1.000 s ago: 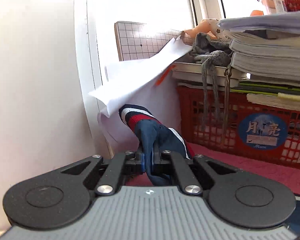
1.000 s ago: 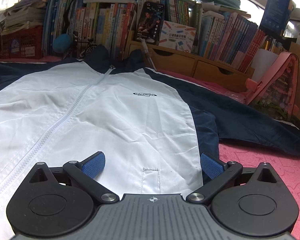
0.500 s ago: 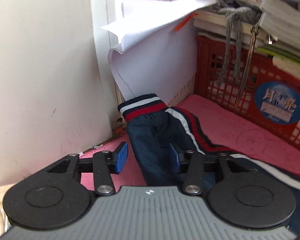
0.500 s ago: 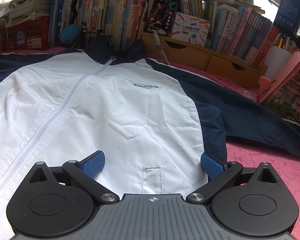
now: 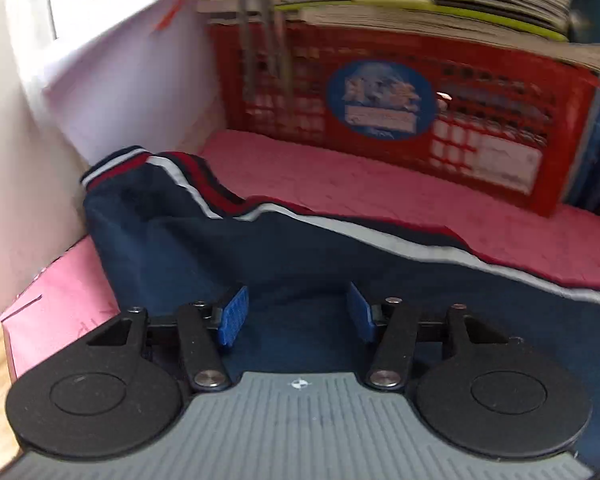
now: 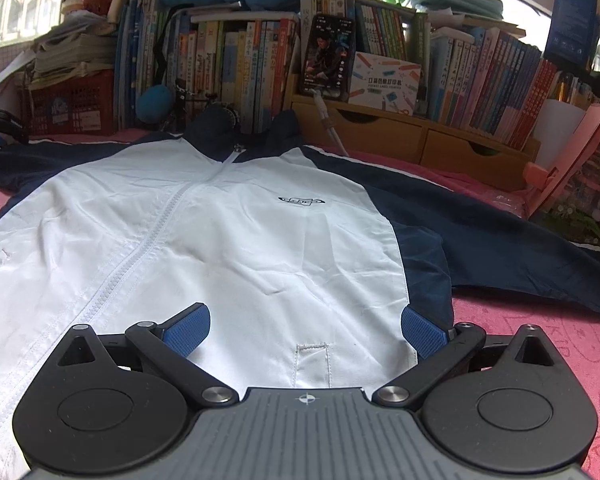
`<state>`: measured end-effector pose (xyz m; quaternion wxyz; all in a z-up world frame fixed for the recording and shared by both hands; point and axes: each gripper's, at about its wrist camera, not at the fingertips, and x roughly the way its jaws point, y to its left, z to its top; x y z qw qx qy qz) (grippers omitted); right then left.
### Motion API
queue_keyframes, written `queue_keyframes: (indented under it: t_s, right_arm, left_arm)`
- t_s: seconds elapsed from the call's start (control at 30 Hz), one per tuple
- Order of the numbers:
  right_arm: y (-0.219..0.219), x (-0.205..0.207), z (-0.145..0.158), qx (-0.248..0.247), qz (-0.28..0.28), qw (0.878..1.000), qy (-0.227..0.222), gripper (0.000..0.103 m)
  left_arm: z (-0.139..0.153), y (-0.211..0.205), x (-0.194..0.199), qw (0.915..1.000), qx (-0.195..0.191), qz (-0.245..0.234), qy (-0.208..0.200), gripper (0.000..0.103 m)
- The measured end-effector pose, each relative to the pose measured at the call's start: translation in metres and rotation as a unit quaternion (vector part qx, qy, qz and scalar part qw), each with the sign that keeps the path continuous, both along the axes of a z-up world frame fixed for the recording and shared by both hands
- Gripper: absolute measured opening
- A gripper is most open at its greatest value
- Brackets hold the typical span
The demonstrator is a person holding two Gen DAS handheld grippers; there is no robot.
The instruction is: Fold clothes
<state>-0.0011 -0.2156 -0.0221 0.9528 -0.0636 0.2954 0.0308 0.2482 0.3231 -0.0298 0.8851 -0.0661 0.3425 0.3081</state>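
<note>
we see the jacket (image 6: 228, 240) spread flat on the pink bench (image 6: 540, 340), its sleeve (image 5: 260, 248) reaching the crate (image 5: 420, 100). our left fingers (image 5: 296, 312) and right fingers (image 6: 304, 324) gape over it, gripping nothing.

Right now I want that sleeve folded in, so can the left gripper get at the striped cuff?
Probably yes. The left gripper is open above the navy sleeve, and the striped cuff lies uncovered ahead, though close to the white wall.

Red crate (image 5: 480, 92) round blue sticker: blurred, unreadable. Jacket (image 6: 260, 240) chest logo and book spines (image 6: 236, 68): too small.
</note>
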Motion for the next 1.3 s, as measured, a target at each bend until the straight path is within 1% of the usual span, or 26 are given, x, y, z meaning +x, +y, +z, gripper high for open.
queue_keyframes:
  t_s: [0.03, 0.07, 0.1, 0.13, 0.17, 0.23, 0.27, 0.33, 0.37, 0.43, 0.47, 0.53, 0.6, 0.63, 0.67, 0.7, 0.73, 0.83, 0.9, 0.93, 1.03, 1.1, 1.13, 1.2, 1.23, 1.3]
  right_arm:
    - [-0.003, -0.001, 0.003, 0.003, 0.000, 1.000, -0.004, 0.103]
    - [-0.006, -0.001, 0.007, 0.006, 0.000, 1.000, -0.008, 0.103]
    - [-0.010, -0.001, 0.011, 0.009, -0.001, 1.000, -0.012, 0.103]
    - [-0.016, 0.001, 0.016, 0.016, -0.003, 1.000, -0.017, 0.103]
    - [-0.023, 0.003, 0.021, 0.023, -0.005, 0.999, -0.022, 0.103]
    - [-0.039, 0.014, 0.031, 0.050, -0.013, 0.998, -0.028, 0.103]
    - [-0.048, 0.022, 0.035, 0.068, -0.017, 0.997, -0.028, 0.103]
    - [-0.062, 0.041, 0.039, 0.099, -0.018, 0.995, -0.030, 0.103]
    - [-0.066, 0.051, 0.038, 0.110, -0.018, 0.993, -0.033, 0.103]
    - [-0.071, 0.071, 0.034, 0.128, -0.016, 0.991, -0.038, 0.100]
    - [-0.072, 0.081, 0.031, 0.134, -0.012, 0.990, -0.038, 0.097]
    - [-0.074, 0.100, 0.022, 0.137, -0.004, 0.990, -0.028, 0.083]
    - [-0.078, 0.118, 0.011, 0.121, -0.014, 0.993, -0.006, 0.073]
    - [-0.086, 0.126, 0.006, 0.100, -0.033, 0.994, 0.008, 0.070]
    - [-0.094, 0.134, 0.001, 0.078, -0.053, 0.995, 0.022, 0.068]
    - [-0.103, 0.142, -0.005, 0.056, -0.074, 0.995, 0.036, 0.066]
    - [-0.116, 0.148, -0.001, 0.042, -0.094, 0.994, 0.046, 0.067]
    - [-0.170, 0.151, 0.004, 0.021, -0.163, 0.986, 0.037, 0.068]
    - [-0.212, 0.153, 0.020, -0.012, -0.232, 0.972, 0.031, 0.068]
    - [-0.235, 0.153, 0.015, -0.017, -0.262, 0.964, 0.030, 0.069]
    - [-0.314, 0.142, 0.004, -0.016, -0.374, 0.926, 0.034, 0.068]
    - [-0.359, 0.130, 0.001, -0.009, -0.442, 0.896, 0.036, 0.068]
    - [-0.374, 0.122, 0.002, 0.001, -0.460, 0.888, 0.031, 0.068]
    - [-0.387, 0.100, 0.008, 0.033, -0.468, 0.883, 0.007, 0.068]
    - [-0.386, 0.091, 0.010, 0.049, -0.458, 0.888, -0.004, 0.068]
    - [-0.348, 0.086, 0.017, 0.053, -0.392, 0.919, -0.006, 0.068]
  left_arm:
    - [0.000, -0.001, 0.004, 0.9991, 0.020, 0.034, 0.015, 0.055]
    - [0.002, -0.007, 0.008, 0.9977, 0.038, 0.049, 0.027, 0.051]
    - [0.008, -0.019, 0.006, 0.9982, 0.049, 0.031, 0.016, 0.051]
    - [0.014, -0.031, 0.003, 0.9981, 0.061, 0.011, 0.005, 0.051]
    - [0.022, -0.049, -0.007, 0.9973, 0.065, -0.030, -0.019, 0.051]
    - [0.038, -0.085, -0.027, 0.9887, 0.071, -0.113, -0.067, 0.053]
    - [0.046, -0.100, -0.039, 0.9836, 0.069, -0.147, -0.079, 0.055]
    - [0.050, -0.134, -0.062, 0.9726, 0.031, -0.213, -0.088, 0.056]
    - [0.052, -0.151, -0.073, 0.9649, 0.011, -0.245, -0.092, 0.057]
    - [0.045, -0.183, -0.093, 0.9499, -0.030, -0.301, -0.078, 0.058]
    - [0.039, -0.197, -0.100, 0.9440, -0.043, -0.320, -0.067, 0.059]
    - [0.025, -0.222, -0.108, 0.9363, -0.054, -0.345, -0.039, 0.059]
    - [0.009, -0.236, -0.110, 0.9382, -0.031, -0.344, -0.017, 0.059]
    - [0.004, -0.239, -0.111, 0.9404, -0.019, -0.339, -0.018, 0.059]
    - [0.000, -0.242, -0.112, 0.9426, -0.008, -0.333, -0.019, 0.063]
    - [-0.001, -0.242, -0.114, 0.9438, -0.006, -0.330, -0.020, 0.064]
    - [-0.001, -0.243, -0.116, 0.9449, -0.004, -0.327, -0.021, 0.064]
    - [-0.002, -0.243, -0.118, 0.9465, 0.006, -0.322, -0.021, 0.067]
    - [-0.002, -0.243, -0.119, 0.9469, 0.011, -0.321, -0.021, 0.068]
    - [-0.002, -0.243, -0.120, 0.9471, 0.012, -0.320, -0.021, 0.068]
    - [-0.002, -0.240, -0.120, 0.9477, 0.010, -0.318, -0.021, 0.070]
    - [-0.002, -0.240, -0.120, 0.9480, 0.010, -0.317, -0.022, 0.070]
    - [-0.001, -0.241, -0.120, 0.9490, 0.011, -0.315, -0.020, 0.070]
    - [0.002, -0.245, -0.124, 0.9491, 0.020, -0.314, -0.017, 0.068]
    - [0.004, -0.249, -0.127, 0.9481, 0.028, -0.316, -0.017, 0.068]
    - [0.009, -0.256, -0.137, 0.9436, 0.037, -0.328, -0.025, 0.068]
